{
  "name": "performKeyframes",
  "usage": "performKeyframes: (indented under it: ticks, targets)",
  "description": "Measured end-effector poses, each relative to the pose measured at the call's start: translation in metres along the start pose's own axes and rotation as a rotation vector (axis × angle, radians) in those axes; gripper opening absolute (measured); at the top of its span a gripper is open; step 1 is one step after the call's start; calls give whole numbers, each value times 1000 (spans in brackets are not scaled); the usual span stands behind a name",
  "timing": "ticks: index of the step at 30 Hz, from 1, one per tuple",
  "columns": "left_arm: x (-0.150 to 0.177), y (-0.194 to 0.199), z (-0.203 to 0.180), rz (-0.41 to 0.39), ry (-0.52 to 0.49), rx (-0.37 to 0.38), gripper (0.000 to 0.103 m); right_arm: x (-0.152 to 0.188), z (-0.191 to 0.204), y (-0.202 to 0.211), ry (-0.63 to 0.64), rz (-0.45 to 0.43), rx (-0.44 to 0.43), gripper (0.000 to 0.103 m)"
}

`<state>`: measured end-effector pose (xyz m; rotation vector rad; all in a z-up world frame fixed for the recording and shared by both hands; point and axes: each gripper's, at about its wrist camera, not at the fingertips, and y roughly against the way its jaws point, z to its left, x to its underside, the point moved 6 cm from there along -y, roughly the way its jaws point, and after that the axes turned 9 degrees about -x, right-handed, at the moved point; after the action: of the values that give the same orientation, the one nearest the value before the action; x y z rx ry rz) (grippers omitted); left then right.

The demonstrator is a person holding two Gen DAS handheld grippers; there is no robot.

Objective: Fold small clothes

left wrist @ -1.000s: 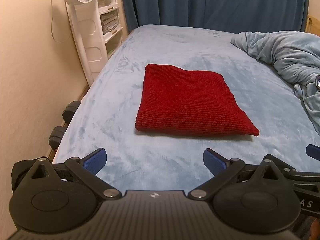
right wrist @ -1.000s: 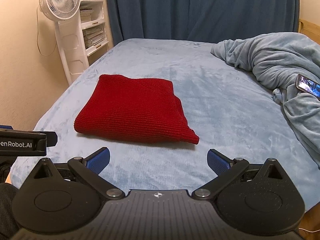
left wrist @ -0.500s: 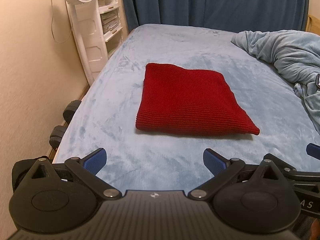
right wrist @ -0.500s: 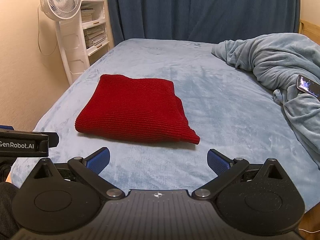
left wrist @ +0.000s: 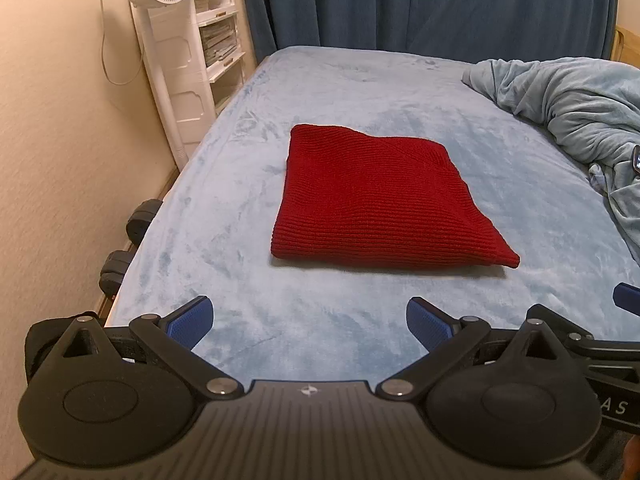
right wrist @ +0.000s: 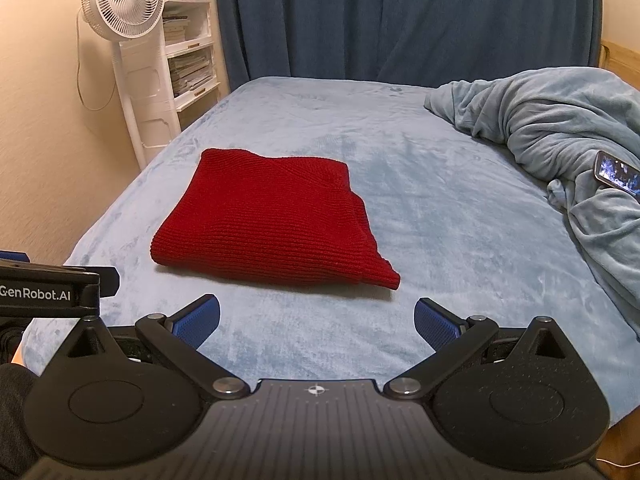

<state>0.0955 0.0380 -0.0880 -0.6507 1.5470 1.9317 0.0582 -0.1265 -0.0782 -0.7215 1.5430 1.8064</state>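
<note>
Left wrist view takes in the bed first, its pale blue fleece cover filling most of what I see, with a crumpled blanket heaped along the right side. Next in size is the red knit garment, already folded into a thick rectangle and lying flat near the middle of the bed, well apart from both of my tools. My left claw hangs spread wide and empty near the foot of the bed; my right claw is likewise spread and holds nothing. Smallest is the phone resting on the blanket. I judge the fold nearly done; if I reach in again, a pad could snag the loose near-right corner and drag the layers askew on the soft fleece.
</note>
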Motion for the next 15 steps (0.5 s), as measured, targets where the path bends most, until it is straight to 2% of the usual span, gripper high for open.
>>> performKeyframes:
  ticks: [15]
  targets:
    - [0, -1, 1, 3, -8, -12, 103, 0, -1, 1, 6, 4, -7, 102]
